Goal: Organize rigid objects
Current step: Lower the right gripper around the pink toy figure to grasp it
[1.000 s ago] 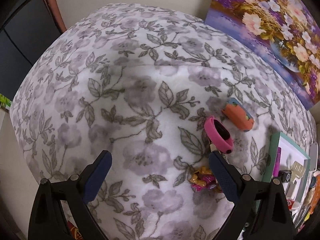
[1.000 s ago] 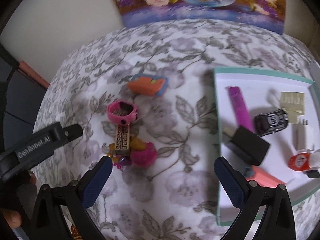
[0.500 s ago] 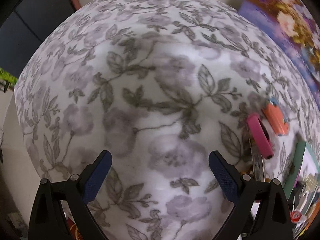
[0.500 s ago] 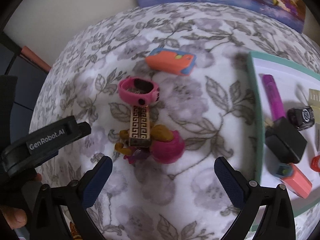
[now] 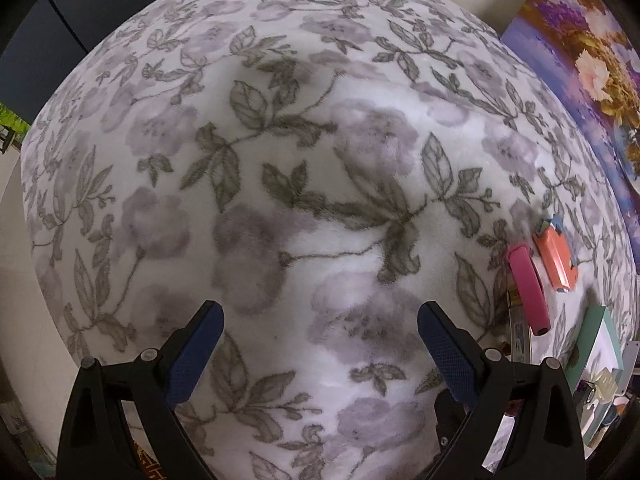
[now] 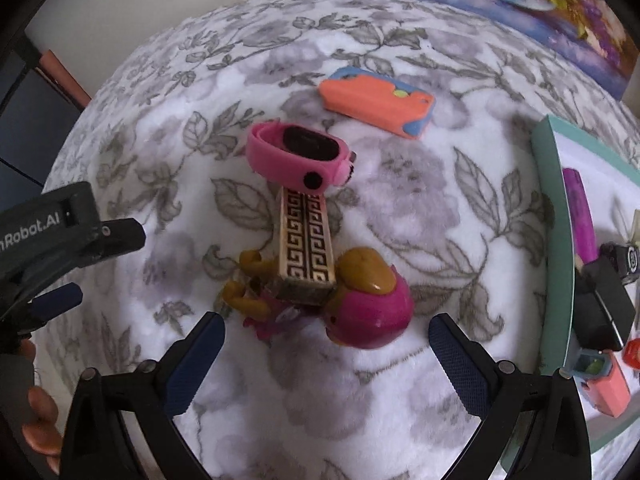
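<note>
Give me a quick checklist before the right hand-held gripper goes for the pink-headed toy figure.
1. Right hand-held gripper open: ok.
2. Toy figure between its fingers: not ok, it lies just ahead of them.
3. Figure free to lift: not ok, patterned box rests on it.
4. Pink watch clear of figure: ok.
5. Tray has room: cannot tell.
6. Left hand-held gripper out of the way: ok.

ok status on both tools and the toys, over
Right tool open, empty, over the pink toy figure. Left tool open over bare blanket. Greek-key patterned box lies across the figure, pink smartwatch at its far end. Tray right.
</note>
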Available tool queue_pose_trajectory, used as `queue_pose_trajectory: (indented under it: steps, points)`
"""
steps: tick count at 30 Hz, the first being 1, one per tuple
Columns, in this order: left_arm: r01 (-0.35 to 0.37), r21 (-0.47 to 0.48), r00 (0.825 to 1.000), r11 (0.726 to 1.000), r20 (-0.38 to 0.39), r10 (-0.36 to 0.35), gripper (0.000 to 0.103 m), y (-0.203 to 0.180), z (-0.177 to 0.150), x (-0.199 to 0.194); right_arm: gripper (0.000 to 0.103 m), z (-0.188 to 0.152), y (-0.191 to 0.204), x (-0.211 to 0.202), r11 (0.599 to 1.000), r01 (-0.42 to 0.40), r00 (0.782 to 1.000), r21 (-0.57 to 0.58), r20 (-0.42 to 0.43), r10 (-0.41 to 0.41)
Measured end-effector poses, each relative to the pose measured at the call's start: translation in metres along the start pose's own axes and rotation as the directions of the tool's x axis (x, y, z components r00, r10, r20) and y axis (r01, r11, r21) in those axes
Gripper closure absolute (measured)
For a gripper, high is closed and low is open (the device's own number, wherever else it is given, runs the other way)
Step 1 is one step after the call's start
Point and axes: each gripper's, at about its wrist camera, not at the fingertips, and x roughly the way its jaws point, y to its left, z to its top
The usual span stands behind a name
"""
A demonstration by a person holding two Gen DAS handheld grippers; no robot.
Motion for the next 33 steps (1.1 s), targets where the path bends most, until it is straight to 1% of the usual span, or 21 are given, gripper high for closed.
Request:
queue_pose_trajectory:
  steps: [4,7,9,11,12,14,17,21,27,28,29,33]
  points:
    - [0.007,0.003,1.000,1.000,-0.020,-0.007,0.005,-0.005,-0.003,0.004,0.000,0.001,0.009,0.005,0.998,0.056,0.998,-0.037,0.016,-0.055]
    - [0.012,0.004,1.000,1.000,-0.019,-0.011,0.005,-0.001,-0.002,0.006,0.000,0.002,0.011,0.005,0.997,0.065,0.998,-0.035,0.026,-0.064]
    - [0.009,0.009,1.000,1.000,-0.014,-0.009,0.005,0.003,-0.001,0.007,0.002,0.002,0.010,0.004,0.997,0.064,0.997,-0.029,0.034,-0.063]
    - [0.008,0.011,1.000,1.000,-0.013,-0.007,0.005,-0.004,0.004,0.010,0.010,0.002,0.007,0.002,0.997,0.066,0.997,-0.029,0.038,-0.065]
    - [0.009,0.014,1.000,1.000,-0.014,-0.009,0.005,-0.005,0.005,0.011,0.011,0.002,0.004,0.000,0.998,0.062,0.997,-0.027,0.041,-0.061]
    - [0.014,0.024,1.000,1.000,-0.016,-0.014,0.005,-0.007,0.003,0.008,0.019,0.002,-0.003,-0.004,0.999,0.050,0.998,-0.017,0.048,-0.049]
    - [0.019,0.041,1.000,0.999,-0.016,-0.018,0.005,-0.014,0.003,0.005,0.027,0.002,-0.009,-0.008,1.000,0.026,0.998,-0.005,0.055,-0.026]
    - [0.026,0.052,1.000,0.998,-0.017,-0.025,0.005,-0.024,0.000,0.002,0.029,0.002,-0.018,-0.014,1.000,-0.006,0.998,0.005,0.062,0.006]
    - [0.047,0.051,0.999,0.998,-0.014,-0.047,0.005,-0.039,-0.010,-0.008,0.030,0.001,-0.033,-0.031,0.998,-0.027,0.997,0.048,0.079,0.024]
    - [0.051,0.053,0.999,0.997,-0.012,-0.051,0.005,-0.044,-0.012,-0.010,0.040,0.001,-0.036,-0.034,0.998,-0.034,0.996,0.054,0.084,0.030]
    - [0.056,0.058,0.998,0.997,-0.008,-0.056,0.005,-0.049,-0.015,-0.013,0.044,0.002,-0.039,-0.037,0.997,-0.039,0.996,0.060,0.086,0.034]
    - [0.054,0.083,0.999,0.995,-0.002,-0.054,0.005,-0.066,-0.021,-0.017,0.048,0.000,-0.049,-0.048,0.997,-0.034,0.996,0.063,0.087,0.029]
